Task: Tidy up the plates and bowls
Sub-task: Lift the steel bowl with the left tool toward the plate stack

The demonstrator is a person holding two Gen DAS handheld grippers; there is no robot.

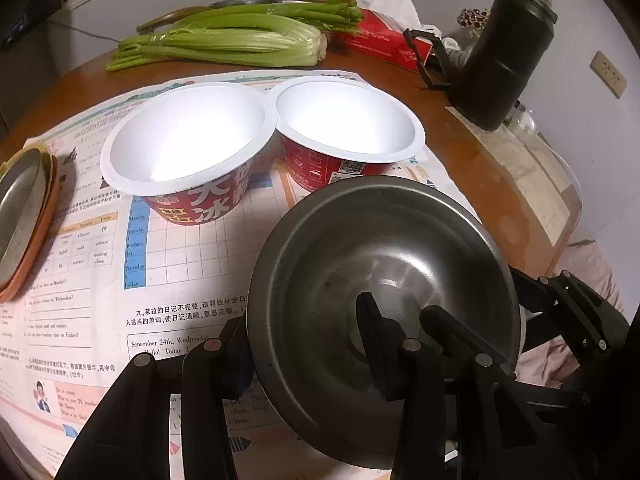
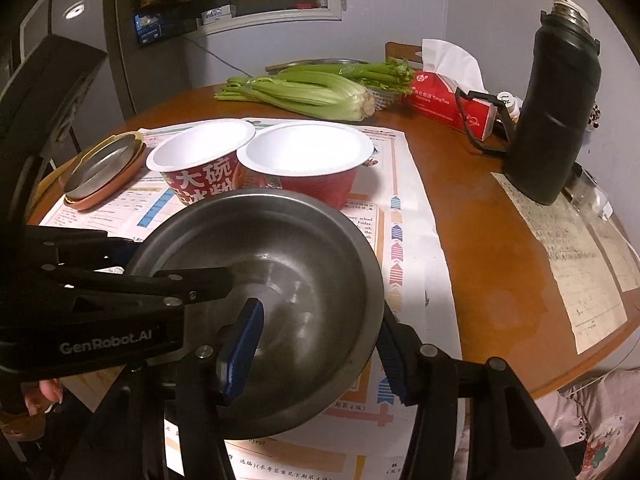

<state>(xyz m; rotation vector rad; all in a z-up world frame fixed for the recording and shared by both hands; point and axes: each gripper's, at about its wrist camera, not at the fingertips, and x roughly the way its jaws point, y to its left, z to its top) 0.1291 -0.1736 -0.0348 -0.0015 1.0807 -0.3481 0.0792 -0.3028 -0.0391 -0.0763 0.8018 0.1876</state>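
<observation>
Both jaws clamped on steel bowl (image 2: 280, 312) rim, "GenRobot.AI" on left gripper (image 2: 224, 280), right gripper (image 2: 320, 356).

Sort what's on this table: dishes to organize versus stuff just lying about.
To organize: metal bowl, held at its rim by both grippers; two red paper bowls; stacked plates.

Lying about: celery, tissue box, black flask, printed sheets.

Both tongs (image 1: 308, 356) grip a steel bowl (image 1: 340, 264) — 2 paper bowls (image 1: 188, 136) behind.
</observation>
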